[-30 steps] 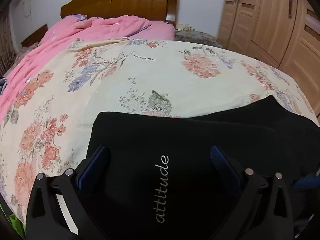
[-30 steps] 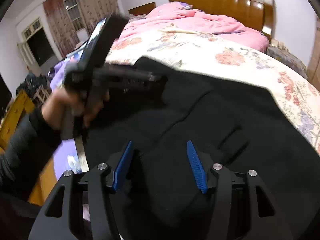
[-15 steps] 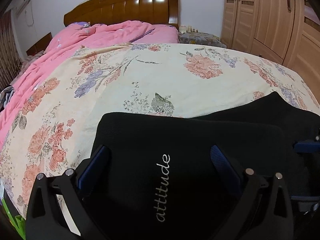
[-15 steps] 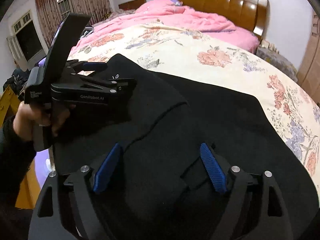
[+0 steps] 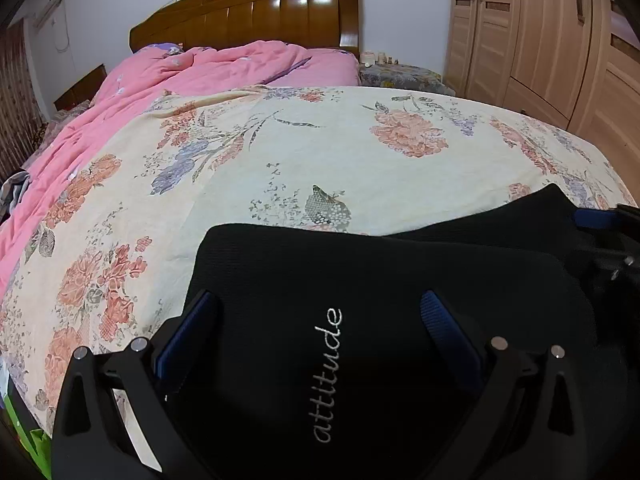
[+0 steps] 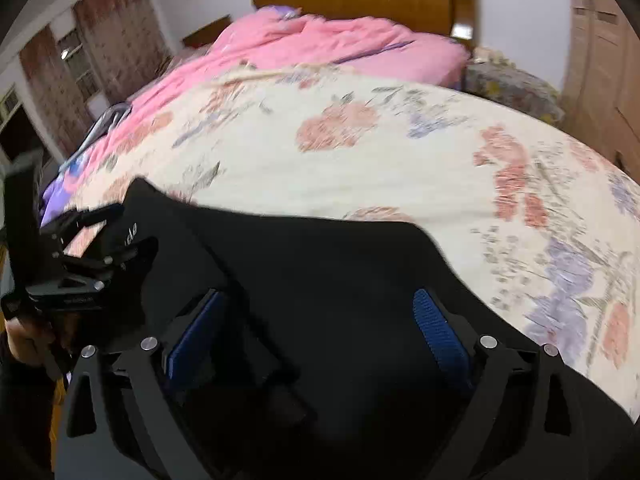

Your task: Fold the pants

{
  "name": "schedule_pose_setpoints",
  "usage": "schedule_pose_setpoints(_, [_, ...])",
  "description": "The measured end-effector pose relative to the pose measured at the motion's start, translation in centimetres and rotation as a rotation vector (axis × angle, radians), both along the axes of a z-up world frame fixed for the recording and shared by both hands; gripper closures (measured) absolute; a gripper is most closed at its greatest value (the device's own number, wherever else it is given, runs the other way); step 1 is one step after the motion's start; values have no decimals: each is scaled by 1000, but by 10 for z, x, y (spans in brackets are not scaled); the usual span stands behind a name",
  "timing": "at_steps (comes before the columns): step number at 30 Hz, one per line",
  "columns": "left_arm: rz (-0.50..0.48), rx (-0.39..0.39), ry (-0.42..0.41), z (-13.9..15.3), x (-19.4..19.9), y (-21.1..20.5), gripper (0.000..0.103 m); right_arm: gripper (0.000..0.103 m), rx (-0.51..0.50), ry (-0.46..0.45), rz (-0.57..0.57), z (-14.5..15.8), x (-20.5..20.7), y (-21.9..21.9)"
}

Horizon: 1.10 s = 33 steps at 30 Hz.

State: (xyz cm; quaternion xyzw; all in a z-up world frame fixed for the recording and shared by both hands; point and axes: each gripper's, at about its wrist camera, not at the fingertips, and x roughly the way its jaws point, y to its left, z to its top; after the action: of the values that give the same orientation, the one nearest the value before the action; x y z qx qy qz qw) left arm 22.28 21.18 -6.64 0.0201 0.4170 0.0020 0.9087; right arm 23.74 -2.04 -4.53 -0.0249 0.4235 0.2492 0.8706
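Note:
Black pants (image 5: 360, 280) with white "attitude" lettering lie folded on the floral bedspread (image 5: 320, 152) at the near edge of the bed. My left gripper (image 5: 316, 316) is open, its blue pads straddling the lettered fold just above the cloth. My right gripper (image 6: 320, 312) is open over the wider black part of the pants (image 6: 340, 264). The left gripper also shows at the left of the right wrist view (image 6: 80, 256), held in a hand. The right gripper's tip shows at the right edge of the left wrist view (image 5: 608, 220).
A pink quilt (image 5: 180, 80) is bunched toward the wooden headboard (image 5: 248, 16). A wooden wardrobe (image 5: 540, 32) stands to the right of the bed. A nightstand (image 5: 400, 74) with small items sits beside the headboard. Curtained windows (image 6: 100, 40) are on the left.
My right gripper opened wider and swung to face further across the bed; its view is blurred by motion. The left gripper stayed open over the lettered fold and barely moved.

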Motion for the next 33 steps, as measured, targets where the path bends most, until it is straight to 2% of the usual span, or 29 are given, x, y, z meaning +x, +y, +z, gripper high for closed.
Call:
schedule_pose_setpoints(1, [0,-1,1,0,0,0,1,12,-8,0,-23,-2,2,-5])
schedule_pose_setpoints(3, [2,-1,1,0,0,0,1,11,9,58,-65,-16,8,-21])
schedule_pose_setpoints(5, [2,4,1,0,0,0,1,11,68,65,-51,-14,10,-29])
schedule_pose_setpoints(10, [5,9,2,0,0,-1,1,12,88,74,-109,2,-1,-39])
schedule_pose_setpoints(13, [89,86,3,8,-15,-5,2,12,143,31,-77,24,-32,-46])
schedule_pose_setpoints(14, [97,89,4,12,-23,-8,2,11,157,22,-50,30,-43,-45])
schedule_pose_setpoints(16, [26,61,-78,28,-60,-19,2,11,180,-1,39,40,-73,-37])
schedule_pose_setpoints(18, [9,104,-97,26,-84,-26,2,11,155,-25,159,43,-103,-15])
schedule_pose_setpoints(20, [26,149,-49,10,-103,-23,2,11,106,-42,224,38,-122,4])
schedule_pose_setpoints(21, [28,143,-33,4,-111,-20,2,11,79,-47,244,33,-129,13])
schedule_pose_setpoints(22, [33,110,-50,-1,-124,-14,2,11,52,-48,260,27,-133,20])
schedule_pose_setpoints(24, [48,68,-82,-1,-138,-4,2,11,-18,-20,263,10,-133,32])
schedule_pose_setpoints(26, [32,70,-96,-3,-146,0,2,9,-92,24,244,-10,-129,37])
schedule_pose_setpoints(28, [14,73,-110,-5,-148,0,2,8,-31,36,233,-11,-130,28])
schedule_pose_setpoints(31, [15,36,-111,-7,-146,3,2,8,-44,56,201,-11,-129,20])
schedule_pose_setpoints(33, [10,41,-121,-9,-148,2,1,8,-61,53,192,-14,-131,15])
